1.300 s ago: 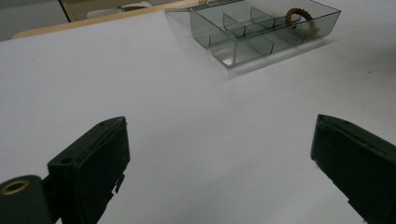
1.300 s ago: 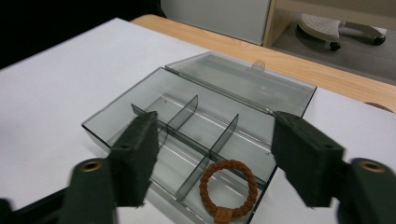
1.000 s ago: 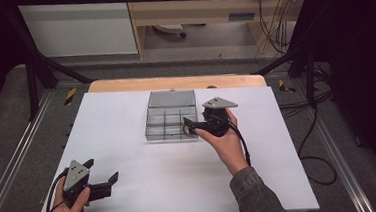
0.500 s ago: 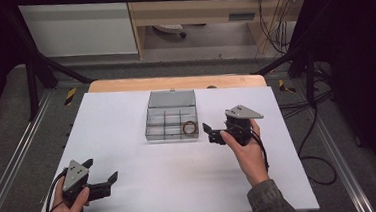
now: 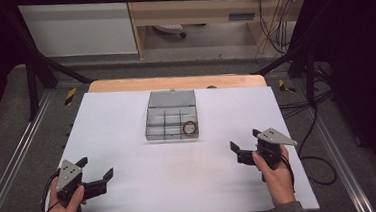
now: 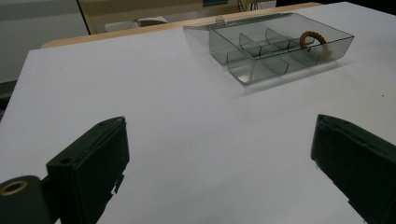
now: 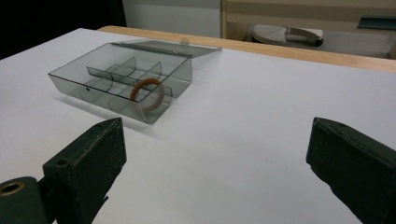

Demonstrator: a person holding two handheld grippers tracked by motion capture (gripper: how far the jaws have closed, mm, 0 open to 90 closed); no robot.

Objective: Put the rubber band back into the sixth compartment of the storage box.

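A clear grey compartment box [image 5: 171, 98] lies open at the middle of the white table, its lid flat behind it. A brown beaded ring [image 5: 190, 128] rests in its front right compartment. My right gripper [image 5: 243, 138] hovers near the table's front right, well clear of the box, open. Its jaws have just been opening and nothing is between them. My left gripper [image 5: 97, 167] sits at the front left, open and empty. The left gripper view has the box [image 6: 247, 74] and ring [image 6: 312, 37] far ahead; the right gripper view has the box [image 7: 70, 77] and ring [image 7: 147, 93] ahead to the left.
The white table top [image 5: 126, 115] ends in a wooden strip [image 5: 174, 83] at the back. Metal rails [image 5: 9, 163] run along both sides, and cables [image 5: 325, 166] trail on the floor to the right.
My right gripper has pulled back from the box toward the front right of the table, leaving the ring in the compartment. The left gripper has stayed put.
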